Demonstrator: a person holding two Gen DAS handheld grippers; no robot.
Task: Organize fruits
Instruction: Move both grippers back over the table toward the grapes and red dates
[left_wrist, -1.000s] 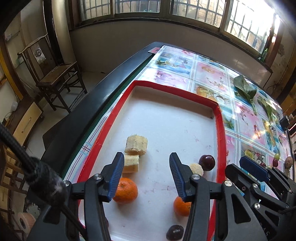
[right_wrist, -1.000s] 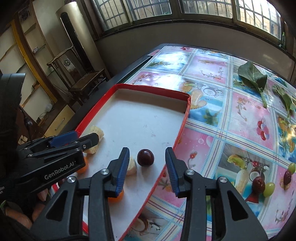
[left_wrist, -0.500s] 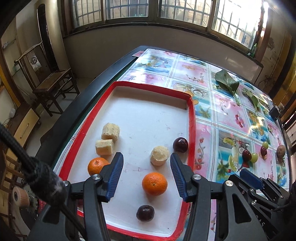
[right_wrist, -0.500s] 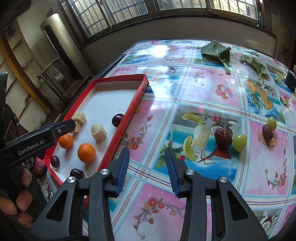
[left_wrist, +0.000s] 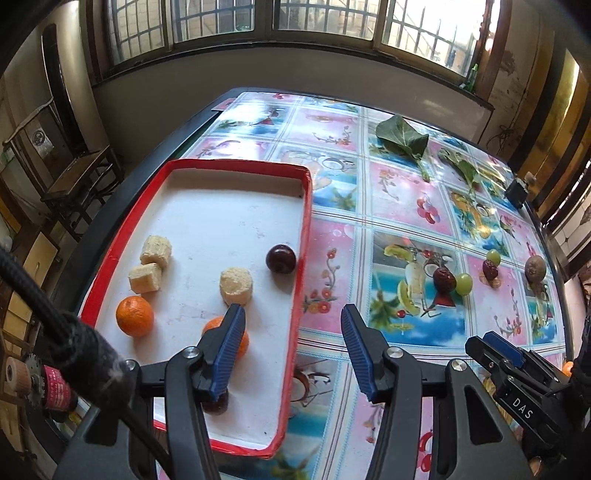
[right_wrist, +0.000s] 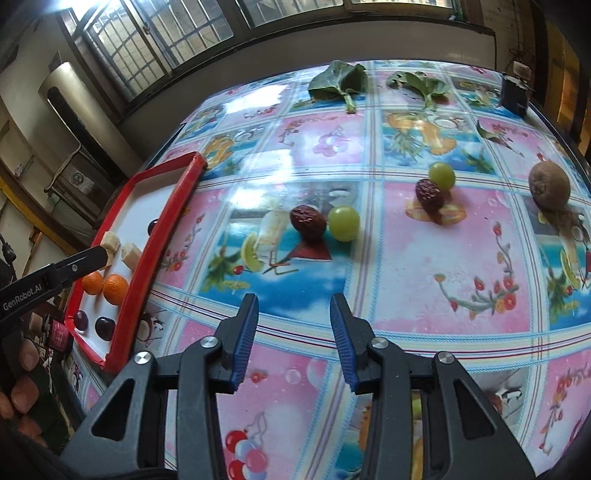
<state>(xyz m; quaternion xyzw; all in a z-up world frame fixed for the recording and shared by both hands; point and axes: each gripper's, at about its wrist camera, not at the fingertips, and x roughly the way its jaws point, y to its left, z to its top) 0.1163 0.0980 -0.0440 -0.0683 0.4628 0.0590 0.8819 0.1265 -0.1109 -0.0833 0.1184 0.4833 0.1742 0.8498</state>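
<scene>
A red-rimmed white tray (left_wrist: 303, 236) holds three banana pieces (left_wrist: 236, 286), two oranges (left_wrist: 135, 316) and dark plums (left_wrist: 280, 258). My left gripper (left_wrist: 291, 310) hovers over the tray's right rim with its jaws opening and nothing between them. One finger hides part of an orange. On the tablecloth to the right lie a red date (right_wrist: 307, 222) touching a green grape (right_wrist: 343, 222), a second date (right_wrist: 429, 195) with a grape (right_wrist: 442, 175), and a brown fruit (right_wrist: 549, 185). My right gripper (right_wrist: 293, 301) hangs open and empty above the cloth, short of the nearer date and grape.
Two green leaves (right_wrist: 338, 83) and a small black box (right_wrist: 513, 92) lie at the table's far side. A wooden chair (left_wrist: 74, 177) stands beyond the table's left edge. A person's fingers (right_wrist: 22, 391) show at the lower left of the right wrist view.
The left gripper moved right, from over the tray's middle to its right rim, and its jaws widened. The right gripper swung right, off the tray and out over the tablecloth.
</scene>
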